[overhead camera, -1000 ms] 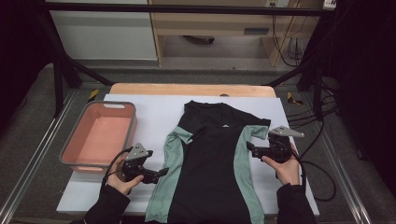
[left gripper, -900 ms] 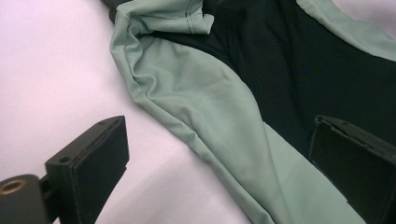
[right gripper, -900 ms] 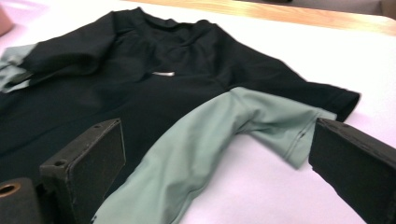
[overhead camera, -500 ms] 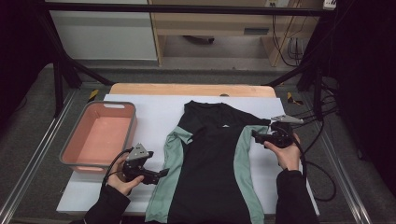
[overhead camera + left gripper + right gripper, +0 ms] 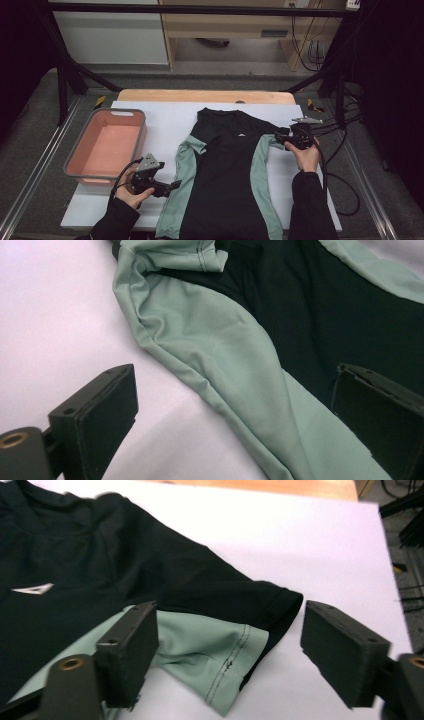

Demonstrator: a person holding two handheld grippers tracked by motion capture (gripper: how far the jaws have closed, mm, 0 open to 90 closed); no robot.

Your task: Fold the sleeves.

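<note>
Lying flat down the middle of the white desk [image 5: 150,120], the shirt [image 5: 227,180] is black with pale green side panels and sleeves, its neck toward the far edge and its hem toward the person. It looks thin, light and limp, a stretchy sports knit that will sag, fold and trail from wherever it is pinched, and it is probably a little slick against the desk, so it should slide rather than snag. A pink tub [image 5: 106,147] stands well apart to its left. The left gripper [image 5: 172,186] hangs just beside the green left edge, jaws wide apart and holding nothing; in the left gripper view the green panel [image 5: 225,355] runs between them, rumpled into soft ridges. The right gripper [image 5: 280,139] sits at the right sleeve [image 5: 240,630], jaws likewise spread and empty, straddling the cuff where the black top layer lies over the green one. A pinch at that stitched hem [image 5: 232,655], or on a doubled seam, should hold better than single cloth; whether the lower jaw already touches the fabric is hard to tell.
</note>
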